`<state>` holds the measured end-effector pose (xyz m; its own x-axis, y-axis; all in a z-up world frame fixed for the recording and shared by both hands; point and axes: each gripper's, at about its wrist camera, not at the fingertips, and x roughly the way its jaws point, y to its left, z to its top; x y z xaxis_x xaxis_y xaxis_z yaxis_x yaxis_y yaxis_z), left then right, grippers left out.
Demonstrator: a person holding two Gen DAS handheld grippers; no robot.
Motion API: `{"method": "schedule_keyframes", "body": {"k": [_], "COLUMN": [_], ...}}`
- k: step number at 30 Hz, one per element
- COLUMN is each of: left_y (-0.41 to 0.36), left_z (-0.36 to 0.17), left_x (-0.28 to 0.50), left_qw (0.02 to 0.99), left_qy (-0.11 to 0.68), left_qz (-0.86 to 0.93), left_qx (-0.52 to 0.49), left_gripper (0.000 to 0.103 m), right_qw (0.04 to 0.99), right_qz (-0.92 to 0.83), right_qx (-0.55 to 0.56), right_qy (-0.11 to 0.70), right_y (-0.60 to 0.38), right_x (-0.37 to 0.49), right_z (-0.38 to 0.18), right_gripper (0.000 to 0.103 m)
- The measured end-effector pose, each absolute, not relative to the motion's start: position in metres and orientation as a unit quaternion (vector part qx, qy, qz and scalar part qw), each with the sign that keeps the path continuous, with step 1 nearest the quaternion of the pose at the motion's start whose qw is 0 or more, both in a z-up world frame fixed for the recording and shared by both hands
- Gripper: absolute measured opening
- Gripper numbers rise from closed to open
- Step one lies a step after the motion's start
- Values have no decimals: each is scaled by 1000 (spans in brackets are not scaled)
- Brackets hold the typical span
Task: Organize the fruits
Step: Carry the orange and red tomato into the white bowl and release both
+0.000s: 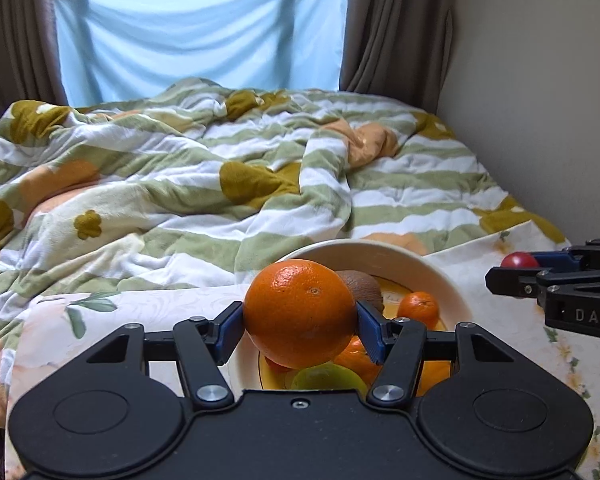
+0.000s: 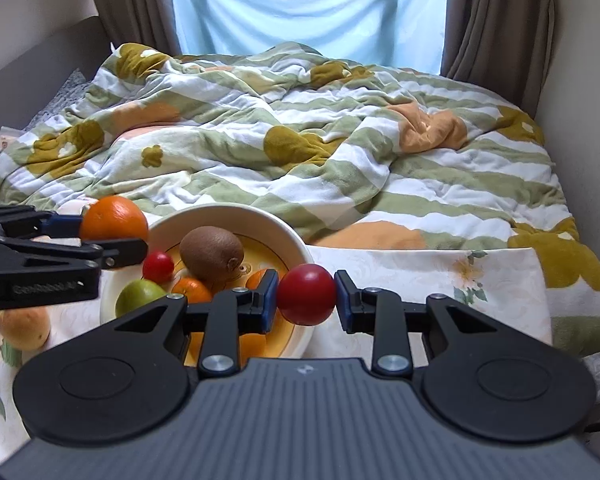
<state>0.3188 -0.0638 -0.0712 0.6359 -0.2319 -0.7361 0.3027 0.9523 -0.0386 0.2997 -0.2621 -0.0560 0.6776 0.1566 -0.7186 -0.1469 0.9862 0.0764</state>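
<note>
I am holding an orange (image 1: 300, 312) in my left gripper (image 1: 300, 322), its jaws clamped on it above the bowl (image 1: 452, 280) at lower centre, while my right gripper (image 2: 306, 300) is pinching a red fruit (image 2: 306, 299) beside the rim, both probably bound for the bowl.

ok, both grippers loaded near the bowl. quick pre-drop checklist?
1. Left gripper clamps orange: ok.
2. Right gripper clamps red fruit: ok.
3. Orange over bowl: ok.
4. Red fruit inside the rim: cannot tell, it looks near the right edge.
5. Free spot in bowl: not ok, kiwi, green fruit and small oranges crowd it.
6. Grippers apart: ok.
</note>
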Motion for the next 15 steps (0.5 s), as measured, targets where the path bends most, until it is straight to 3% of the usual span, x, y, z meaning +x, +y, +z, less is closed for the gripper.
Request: {"method": "schedule_keyframes", "body": {"k": [14,15], "left_y": [-67,-66], "left_z": [-87,-86], "left_x": [328,327], "left_qw": [891,893], "left_qy": [418,414], "left_qz": [-167,-166], "left_qx": [56,57], "left_gripper": [65,70], "right_qw": [912,912], "right_qz": [68,67], "right_qx": [19,19], "right_qy": [405,405], "right_y": [-256,-256], "right_x": [317,316], "right_z": [-68,-67], "right_gripper": [45,45]}}
